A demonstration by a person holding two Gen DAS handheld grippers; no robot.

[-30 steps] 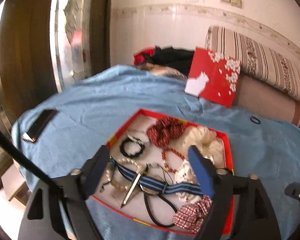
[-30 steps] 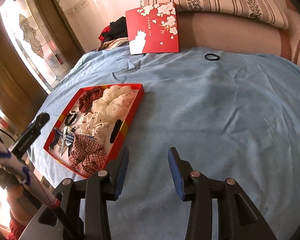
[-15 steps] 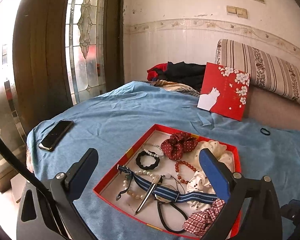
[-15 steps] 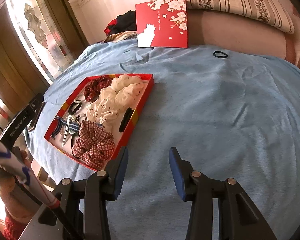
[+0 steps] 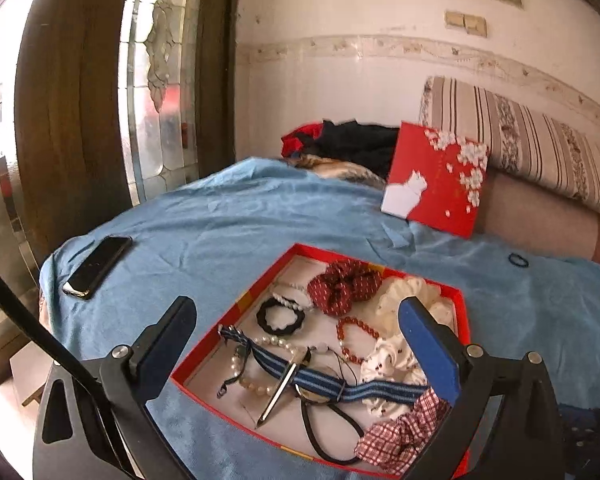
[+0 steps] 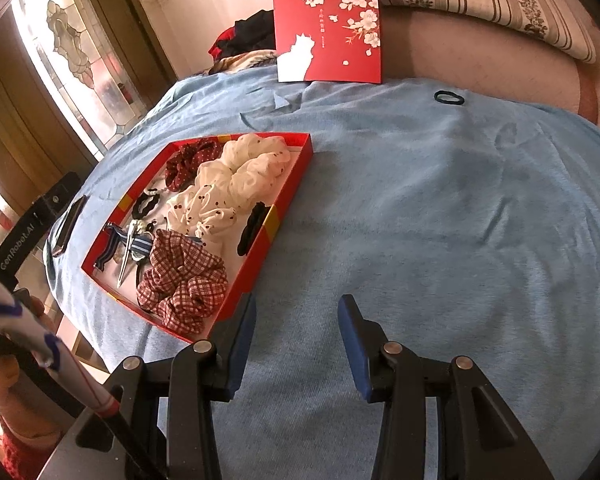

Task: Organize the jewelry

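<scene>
A red tray (image 5: 228, 320) lies on the blue cloth and holds a dark red scrunchie (image 5: 344, 286), white scrunchies (image 5: 400, 308), a plaid scrunchie (image 5: 400, 436), a striped band (image 5: 320, 380), pearl and red bead bracelets and a silver clip (image 5: 278, 396). My left gripper (image 5: 296, 312) hovers over the tray's near side, jaws wide open and holding nothing. In the right wrist view the tray (image 6: 284, 204) sits to the left. My right gripper (image 6: 298, 304) hangs open and empty over bare cloth by its near right corner. A loose black hair tie (image 6: 449, 97) lies far back on the cloth.
The red lid with a white cat (image 6: 328, 36) leans against the sofa back under a striped cushion. A phone (image 5: 98, 266) lies near the cloth's left edge. Dark clothes (image 5: 356, 142) are piled behind. A person's hand holds the left gripper at the lower left.
My left gripper's jaws have spread wider and the tray now looks a little farther off. The right gripper has drifted slightly down, closer to the tray, its gap unchanged.
</scene>
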